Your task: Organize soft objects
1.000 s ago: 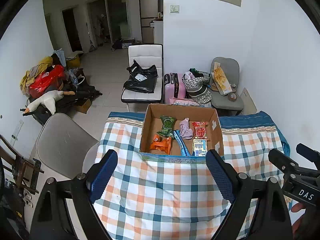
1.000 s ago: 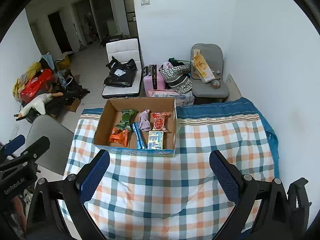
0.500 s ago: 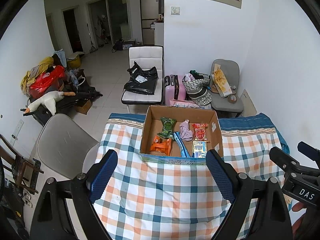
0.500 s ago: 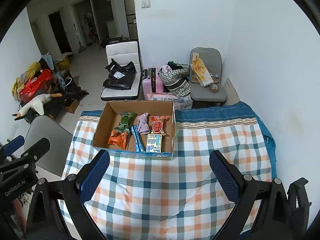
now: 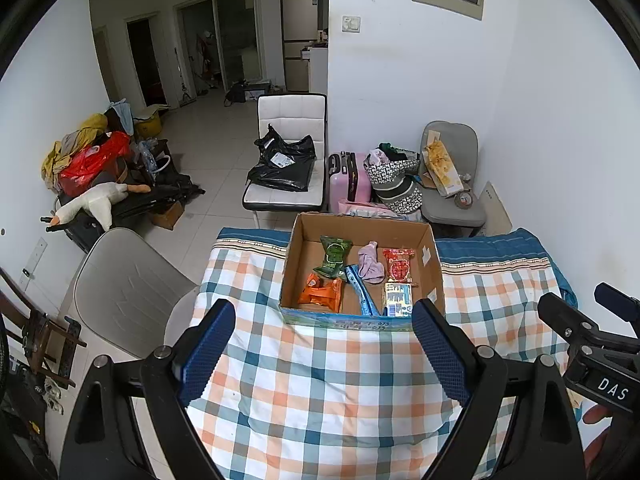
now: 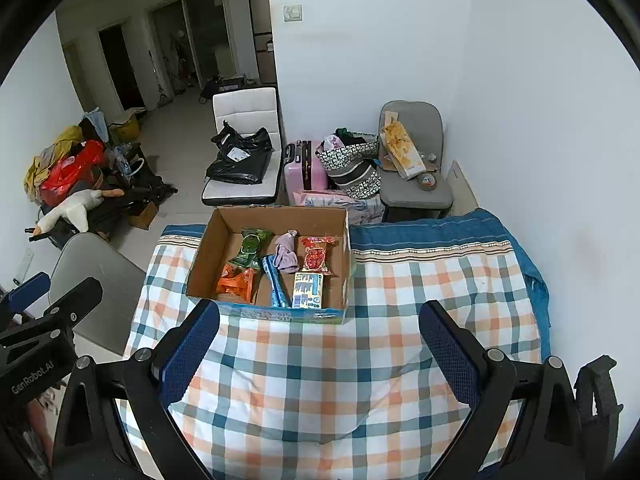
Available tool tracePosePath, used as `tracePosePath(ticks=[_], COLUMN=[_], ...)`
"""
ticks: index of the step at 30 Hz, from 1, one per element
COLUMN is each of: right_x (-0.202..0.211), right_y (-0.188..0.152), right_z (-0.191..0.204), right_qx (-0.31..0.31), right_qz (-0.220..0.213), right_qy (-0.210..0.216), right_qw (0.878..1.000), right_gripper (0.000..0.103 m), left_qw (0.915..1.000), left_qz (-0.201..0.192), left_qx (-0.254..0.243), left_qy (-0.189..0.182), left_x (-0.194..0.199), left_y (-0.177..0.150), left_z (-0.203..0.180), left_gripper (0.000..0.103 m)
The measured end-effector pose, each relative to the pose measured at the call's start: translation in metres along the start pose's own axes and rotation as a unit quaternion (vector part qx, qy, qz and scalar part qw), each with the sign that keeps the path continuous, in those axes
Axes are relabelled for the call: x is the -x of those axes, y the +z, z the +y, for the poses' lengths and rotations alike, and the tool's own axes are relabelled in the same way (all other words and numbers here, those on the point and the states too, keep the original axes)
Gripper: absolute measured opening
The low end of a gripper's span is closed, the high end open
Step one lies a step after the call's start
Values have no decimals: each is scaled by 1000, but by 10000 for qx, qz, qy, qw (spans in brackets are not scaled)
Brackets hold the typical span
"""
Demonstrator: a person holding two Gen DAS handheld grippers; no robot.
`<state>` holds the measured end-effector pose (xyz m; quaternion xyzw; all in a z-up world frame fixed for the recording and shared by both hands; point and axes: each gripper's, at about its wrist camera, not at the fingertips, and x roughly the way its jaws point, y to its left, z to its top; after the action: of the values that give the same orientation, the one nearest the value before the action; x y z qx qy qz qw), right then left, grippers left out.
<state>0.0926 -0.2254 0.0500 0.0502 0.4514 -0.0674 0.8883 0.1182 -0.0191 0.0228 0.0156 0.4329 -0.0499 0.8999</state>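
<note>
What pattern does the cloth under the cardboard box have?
The cloth is checked in white, orange and teal; the right wrist view shows it best.

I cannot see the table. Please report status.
Left gripper and right gripper open, empty. Soft items in cardboard box, untouched. Nothing in the way.

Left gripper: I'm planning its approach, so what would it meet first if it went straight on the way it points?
Probably the checked cloth just short of the cardboard box; the open left gripper holds nothing. Depth is unclear.
</note>
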Motion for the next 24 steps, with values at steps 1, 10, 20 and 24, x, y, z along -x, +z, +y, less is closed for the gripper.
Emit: tracePosePath(ticks=[1,10,20,24], right_x=[1,3,5,8], right_y=[0,7,5,13], right_z=[0,0,2,5], right_qx=[-19,17,15,44], right_qz=[-1,-35,-20,-12], right_qy=[12,-22,-2,16], right_qw=[10000,10000,10000,10000], right_gripper=[102,102,102,102], left_qw=[10000,10000,10000,10000], left_qz=[-1,-7,8,6], left_qx=[0,-2,14,20], left_qy=[3,12,25,21], left_x=[-1,-1,3,5], left_y=[0,-1,0,-1], left_z=[0,0,0,0], left_gripper=[90,90,90,90])
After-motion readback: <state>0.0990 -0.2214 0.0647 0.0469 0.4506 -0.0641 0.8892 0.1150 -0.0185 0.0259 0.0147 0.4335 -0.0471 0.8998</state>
